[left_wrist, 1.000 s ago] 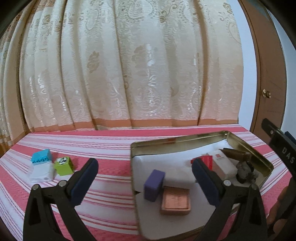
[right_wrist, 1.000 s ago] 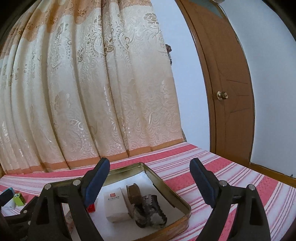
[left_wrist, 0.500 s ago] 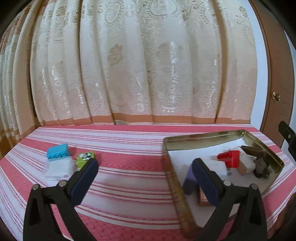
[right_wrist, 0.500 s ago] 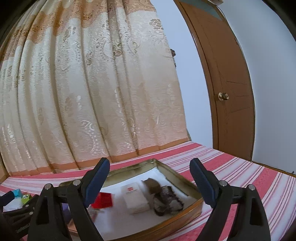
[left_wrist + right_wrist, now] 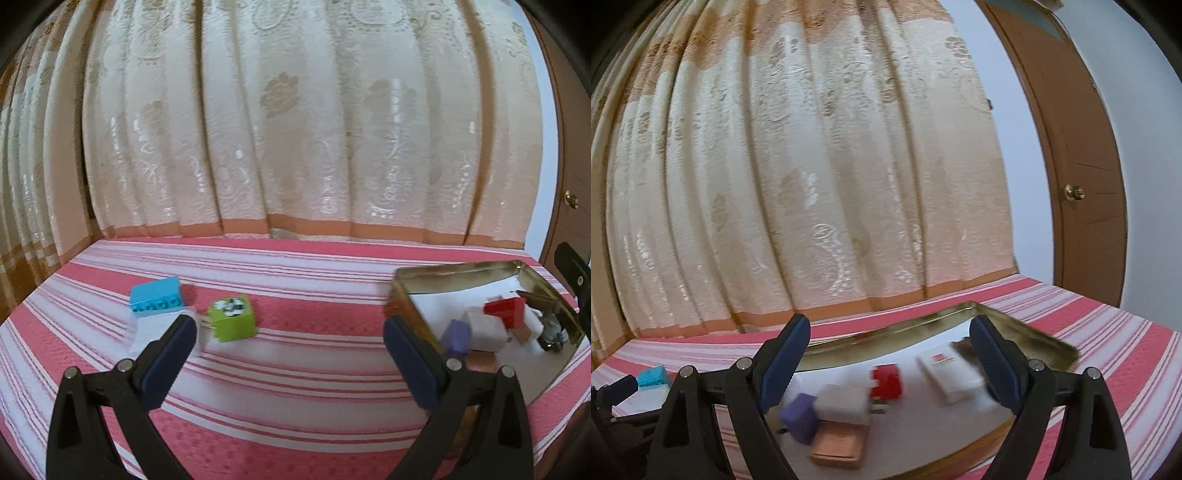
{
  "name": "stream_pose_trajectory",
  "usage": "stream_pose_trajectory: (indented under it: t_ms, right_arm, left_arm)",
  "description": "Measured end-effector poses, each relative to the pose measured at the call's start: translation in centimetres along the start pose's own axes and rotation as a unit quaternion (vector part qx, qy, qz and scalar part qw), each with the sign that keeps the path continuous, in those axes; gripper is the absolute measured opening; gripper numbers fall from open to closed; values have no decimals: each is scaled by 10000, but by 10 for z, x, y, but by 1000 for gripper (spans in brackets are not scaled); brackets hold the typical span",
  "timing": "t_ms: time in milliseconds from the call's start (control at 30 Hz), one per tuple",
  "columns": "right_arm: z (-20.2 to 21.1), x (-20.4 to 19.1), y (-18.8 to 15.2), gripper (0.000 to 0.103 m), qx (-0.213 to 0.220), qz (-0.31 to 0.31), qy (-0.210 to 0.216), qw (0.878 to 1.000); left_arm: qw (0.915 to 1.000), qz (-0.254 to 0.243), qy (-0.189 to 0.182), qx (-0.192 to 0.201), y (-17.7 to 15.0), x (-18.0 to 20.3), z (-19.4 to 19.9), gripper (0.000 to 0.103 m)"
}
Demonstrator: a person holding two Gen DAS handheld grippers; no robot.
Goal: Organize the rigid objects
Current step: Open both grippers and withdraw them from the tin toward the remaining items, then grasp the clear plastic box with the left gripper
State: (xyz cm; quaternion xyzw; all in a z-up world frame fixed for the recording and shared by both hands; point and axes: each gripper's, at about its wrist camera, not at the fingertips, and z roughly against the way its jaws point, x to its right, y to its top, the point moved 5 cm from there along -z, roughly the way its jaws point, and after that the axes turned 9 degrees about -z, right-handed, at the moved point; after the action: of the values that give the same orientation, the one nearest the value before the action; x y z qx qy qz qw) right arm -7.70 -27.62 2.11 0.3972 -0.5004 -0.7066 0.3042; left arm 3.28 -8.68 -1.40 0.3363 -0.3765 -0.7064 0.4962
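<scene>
Both claws agape, green block (image 5: 232,324) free

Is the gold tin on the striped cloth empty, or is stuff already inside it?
Not empty. The gold tin already holds a purple block, a red piece, a white box and a copper-coloured slab.

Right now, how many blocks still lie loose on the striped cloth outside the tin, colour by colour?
blue block: 1
green block: 1
white block, partly behind the left gripper's finger: 1
Total: 3
</scene>
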Motion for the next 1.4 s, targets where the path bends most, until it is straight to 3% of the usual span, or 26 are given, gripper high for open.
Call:
stream_pose_trajectory:
  t_ms: [433,800,1033,1167,1400]
  right_arm:
    - [-6,-73,-25,90,-287,176,475,9983]
    - [-16,-126,-44,90,-531,272,754,9954]
    - [-25,-152,-56,90,-759,387,918,9921]
    - [-31,-166,-62,90,-912,560,953,9897]
    - [-30,-170,-63,90,-906,637,1110,9876]
  left_arm:
    - [9983,387,320,-303,-10,-70,-19,102]
    - [9948,709,308,-663,-22,-120,-37,102]
    - [9857,1247,372,-1070,-38,-166,-53,100]
    - [9831,1317,260,-1247,-42,-167,-60,99]
    - [9869,632,147,-1480,-32,-133,-76,99]
